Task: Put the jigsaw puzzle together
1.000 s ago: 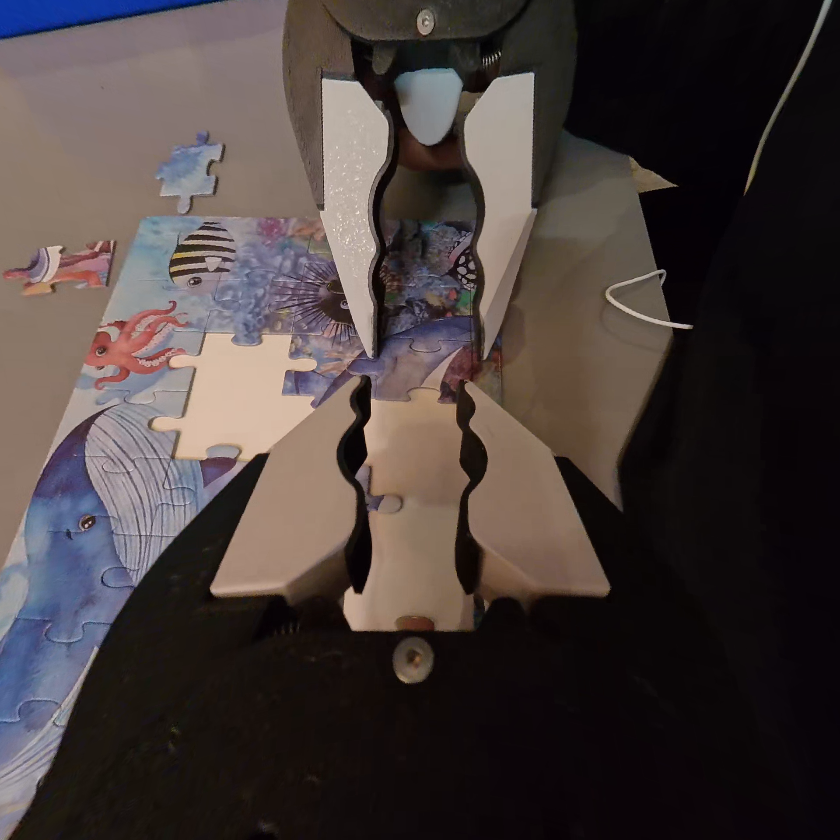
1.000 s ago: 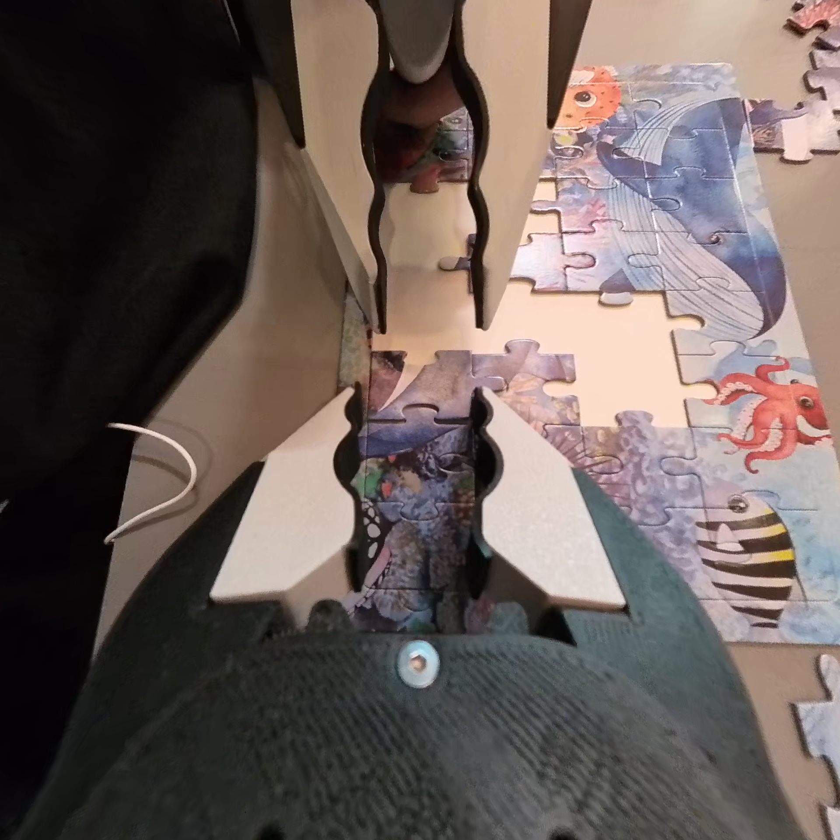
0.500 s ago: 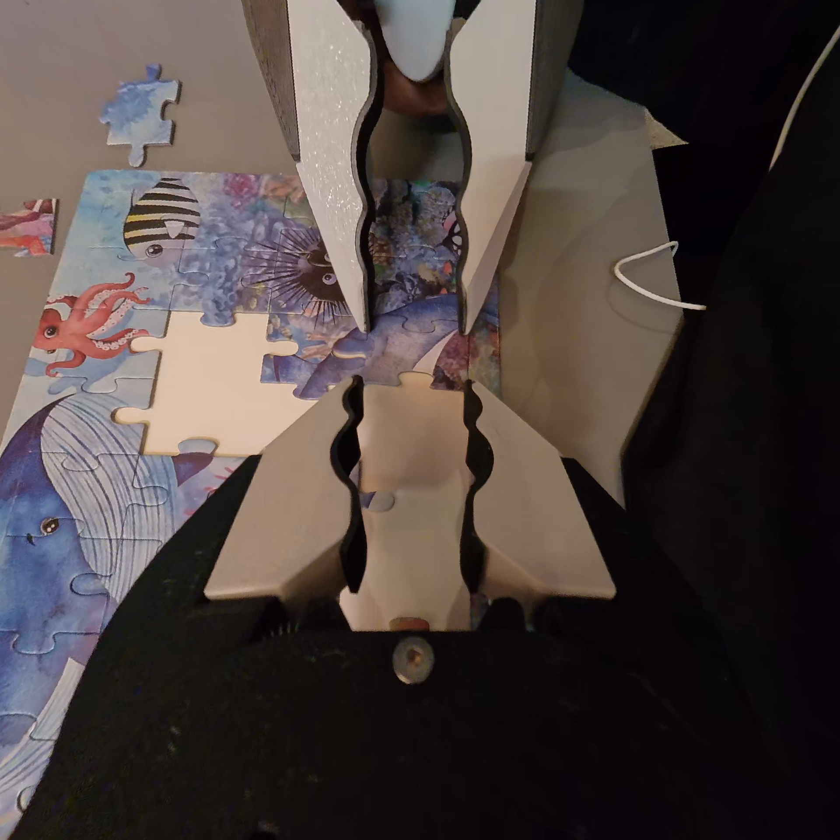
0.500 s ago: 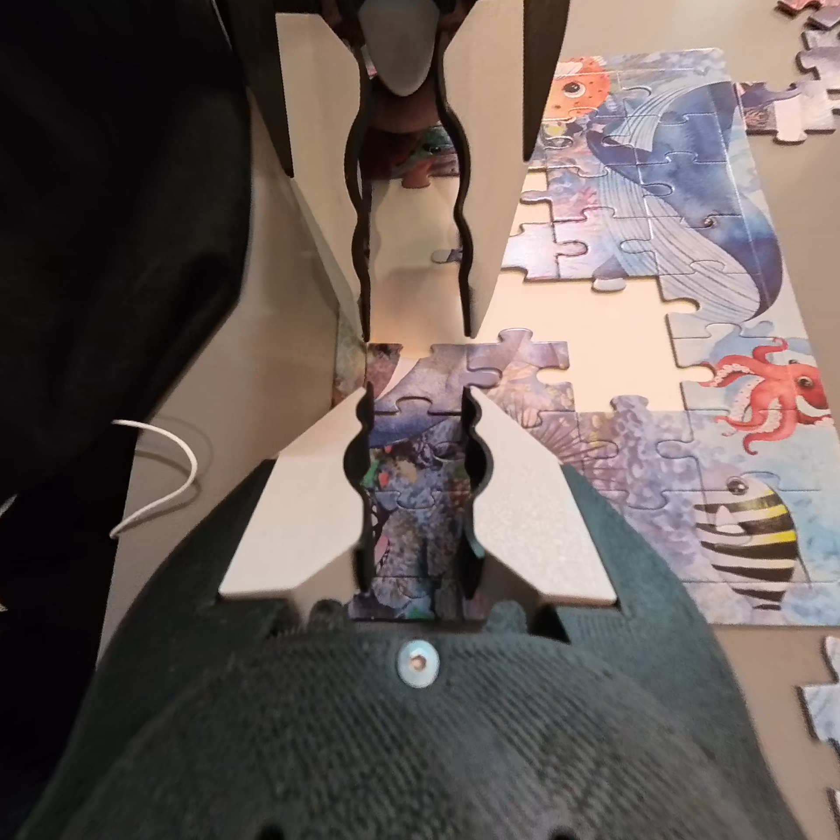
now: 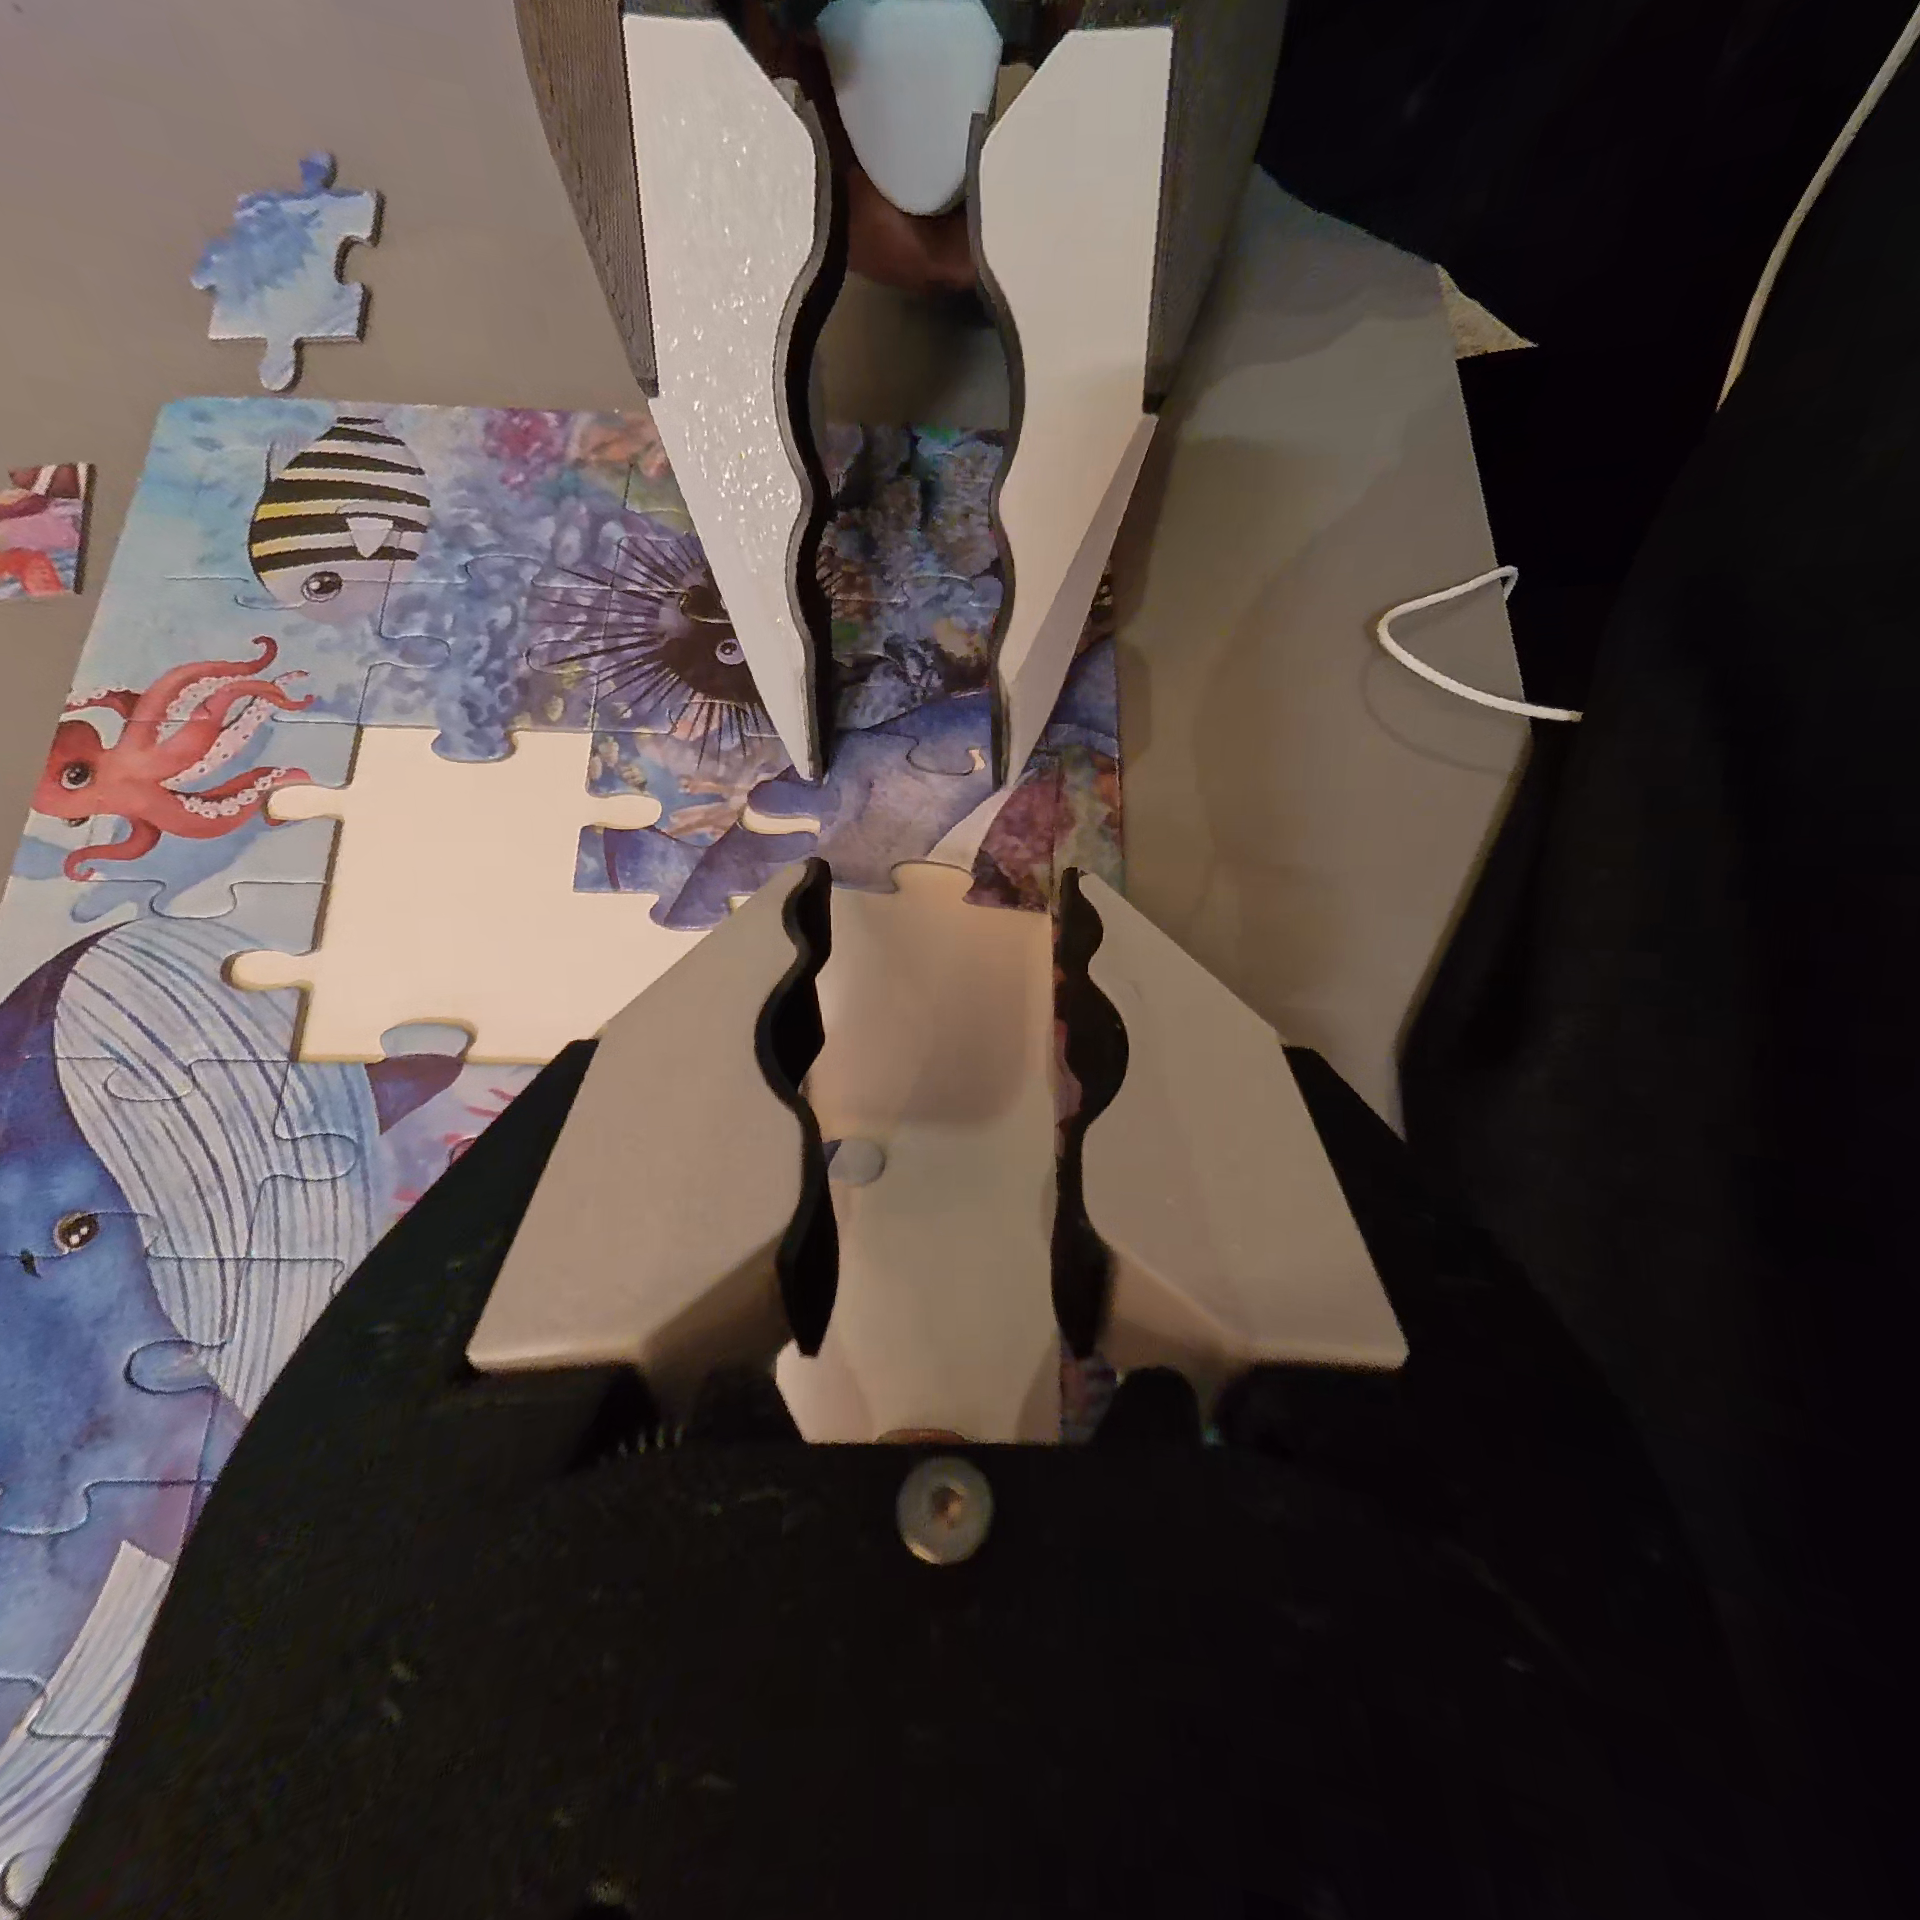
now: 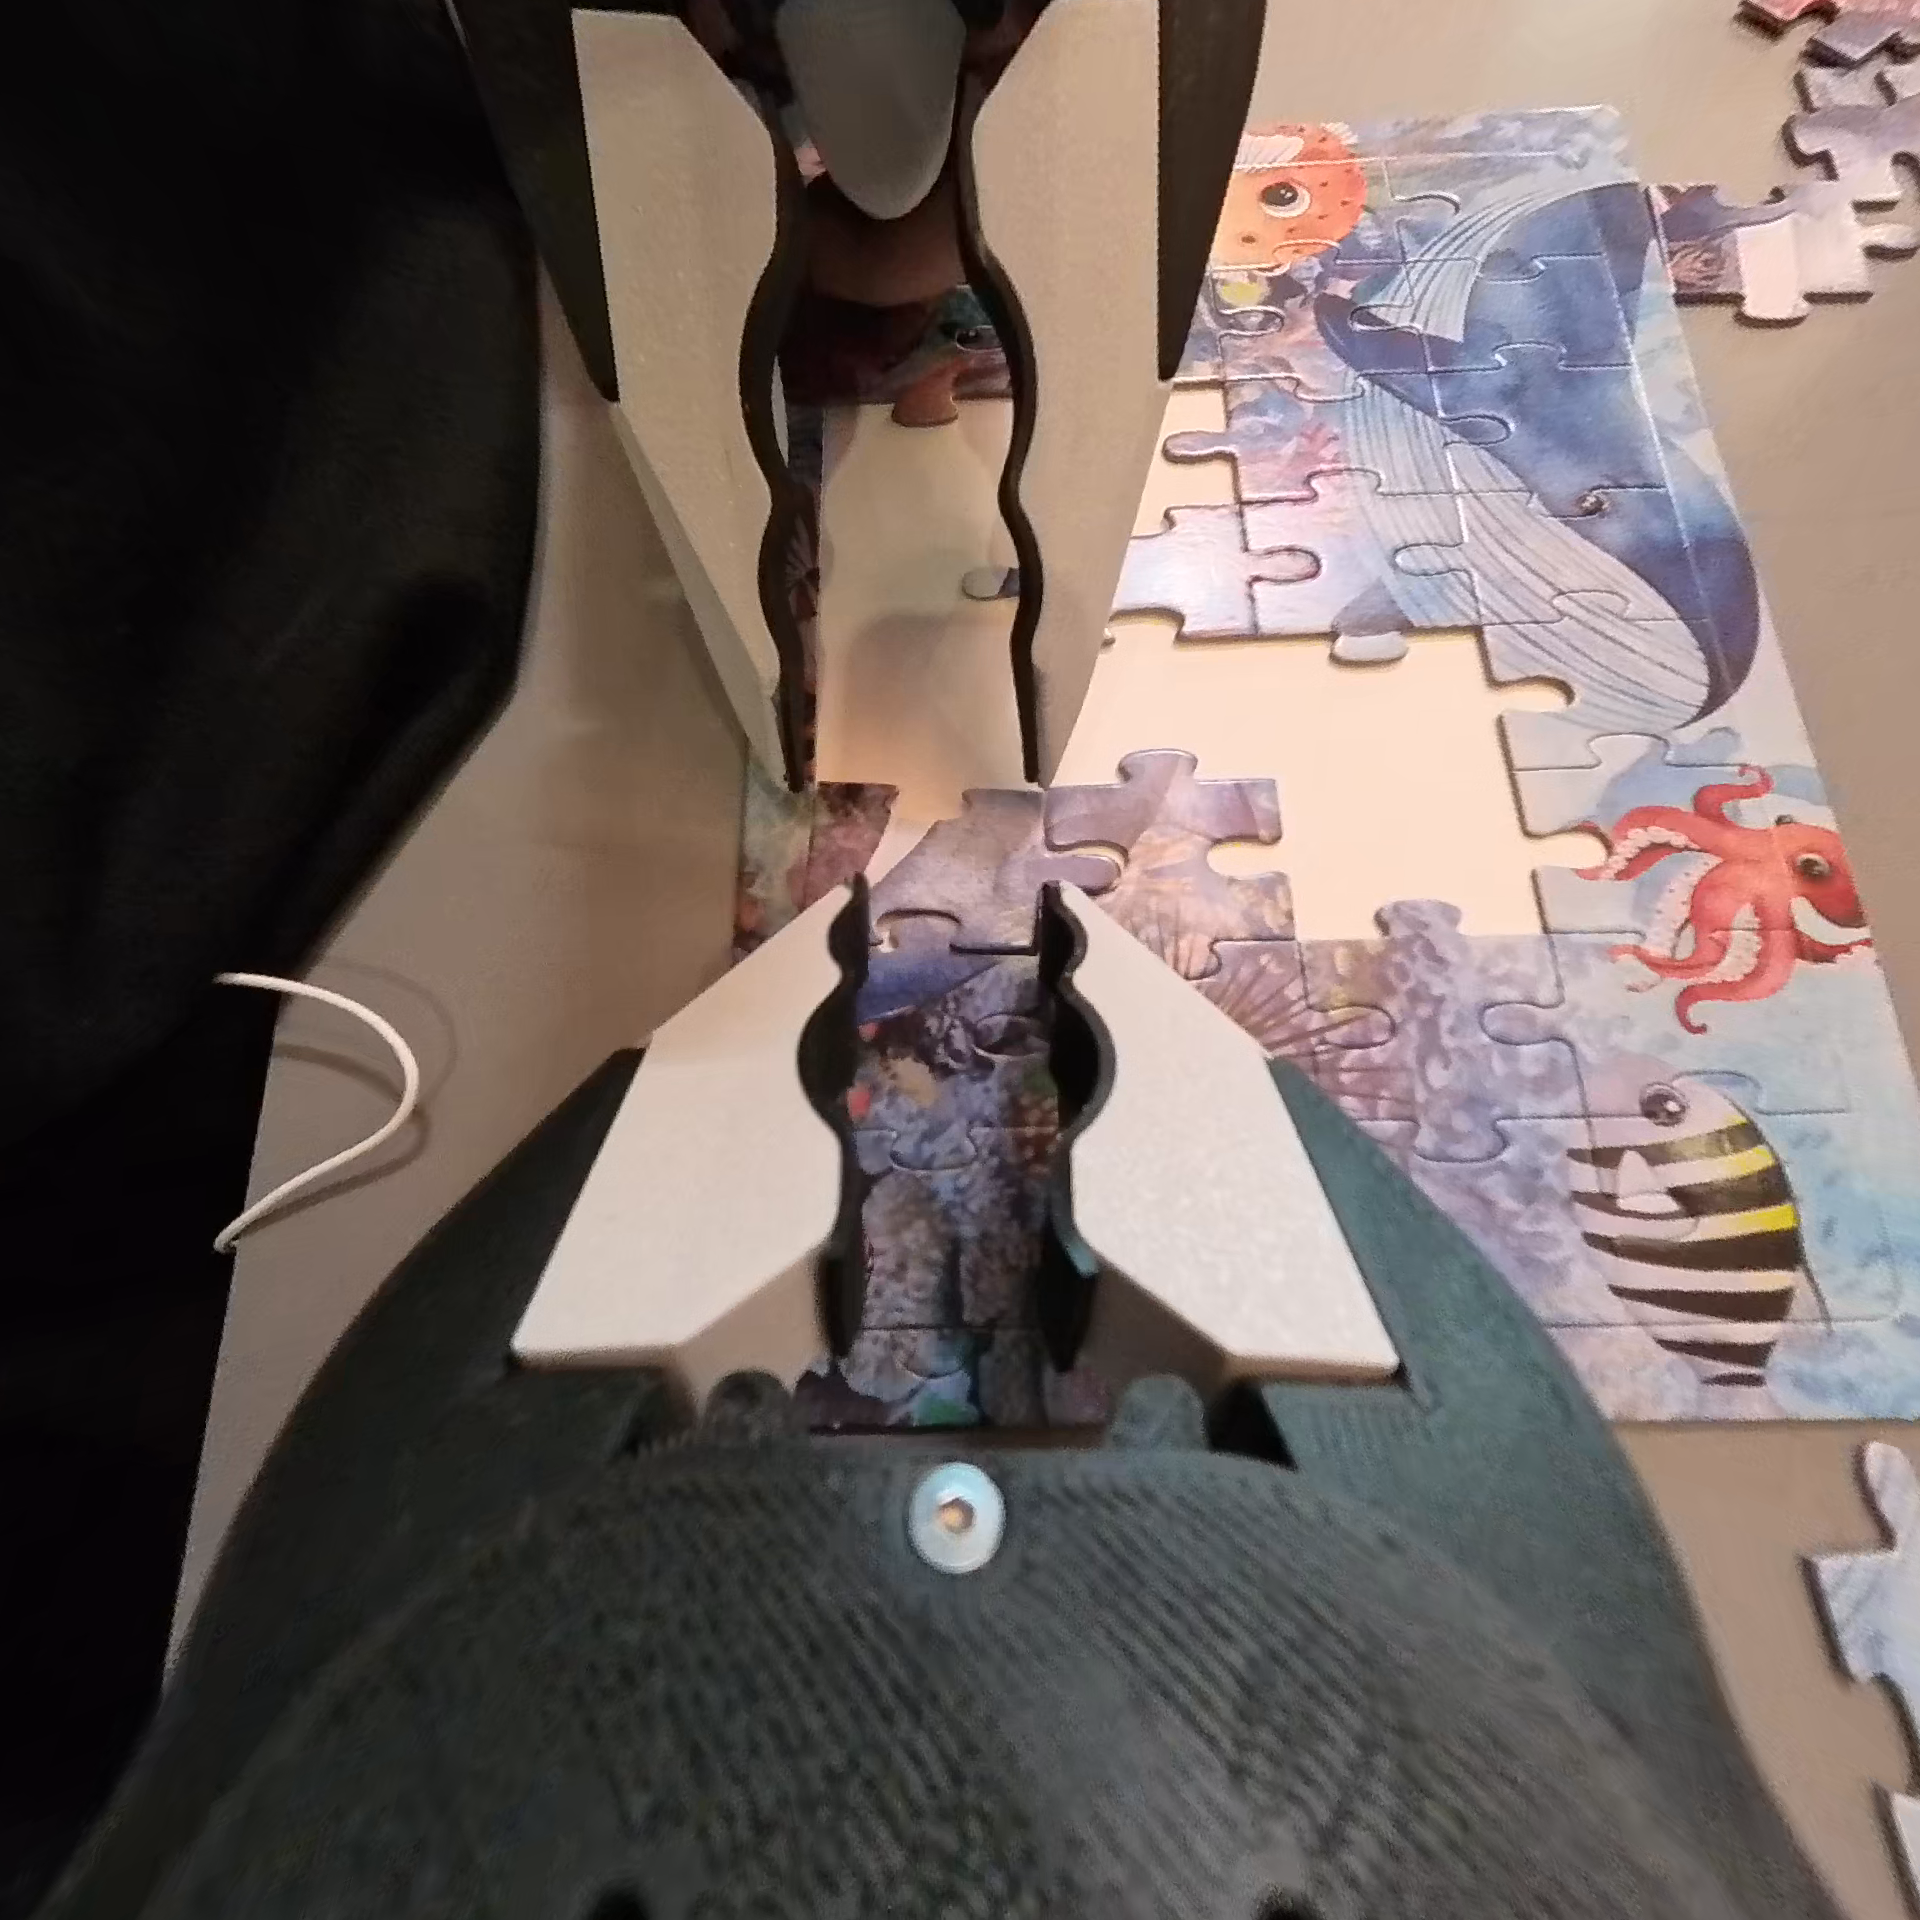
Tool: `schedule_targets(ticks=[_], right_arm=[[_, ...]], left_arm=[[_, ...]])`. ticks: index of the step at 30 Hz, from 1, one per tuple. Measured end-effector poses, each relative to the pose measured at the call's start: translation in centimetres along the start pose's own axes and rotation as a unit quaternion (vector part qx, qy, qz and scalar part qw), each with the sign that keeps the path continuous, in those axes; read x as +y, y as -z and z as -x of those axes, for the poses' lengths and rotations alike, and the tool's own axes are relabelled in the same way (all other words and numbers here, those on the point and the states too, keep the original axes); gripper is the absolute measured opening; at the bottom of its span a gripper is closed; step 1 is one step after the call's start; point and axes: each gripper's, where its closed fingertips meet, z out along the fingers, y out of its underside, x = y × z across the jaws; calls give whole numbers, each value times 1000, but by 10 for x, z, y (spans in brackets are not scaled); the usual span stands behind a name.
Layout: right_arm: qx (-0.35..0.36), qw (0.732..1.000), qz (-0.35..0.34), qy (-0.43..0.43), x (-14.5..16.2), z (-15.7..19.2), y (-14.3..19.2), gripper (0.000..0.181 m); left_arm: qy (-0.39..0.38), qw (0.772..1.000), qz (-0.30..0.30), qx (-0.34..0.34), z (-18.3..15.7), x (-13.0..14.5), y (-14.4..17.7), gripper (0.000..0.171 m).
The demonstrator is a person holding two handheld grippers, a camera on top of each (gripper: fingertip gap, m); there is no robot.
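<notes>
The sea-animal jigsaw puzzle (image 5: 468, 582) lies flat on a cream board, with a bare hole (image 5: 468, 894) in its middle. It also shows in the right wrist view (image 6: 1558, 1039). A blue piece (image 5: 894, 810) at the hole's edge sits slightly askew, with a thin gap under its knob. My left gripper (image 5: 945, 881) is open, its tips low over the bare board just short of that piece. My right gripper (image 6: 956, 896) faces it, open, its tips down on the same piece (image 6: 966, 873). Each gripper shows in the other's view: the right one (image 5: 909, 769) and the left one (image 6: 914, 777).
Loose pieces lie off the puzzle: a pale blue one (image 5: 286, 260), one at the left edge (image 5: 42, 530), several at the far right (image 6: 1818, 218) and one near (image 6: 1870, 1600). A white cord (image 5: 1455, 644) and dark cloth (image 5: 1714, 935) border the board. The grippers are tip to tip, or close to it. My right gripper's tips are some 9 cm from the sea-animal jigsaw puzzle (image 5: 468, 582).
My right gripper's fingers have drawn closer together over the blue piece. My left gripper's fingers have opened a little. Both grippers stay tip to tip.
</notes>
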Motion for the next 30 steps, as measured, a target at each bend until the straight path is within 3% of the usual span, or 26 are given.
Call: schedule_targets(ticks=[30], right_arm=[[29,999,0,17,-1,-6,0,25]], left_arm=[[-3,1000,14,-13,2,1,-5,39]])
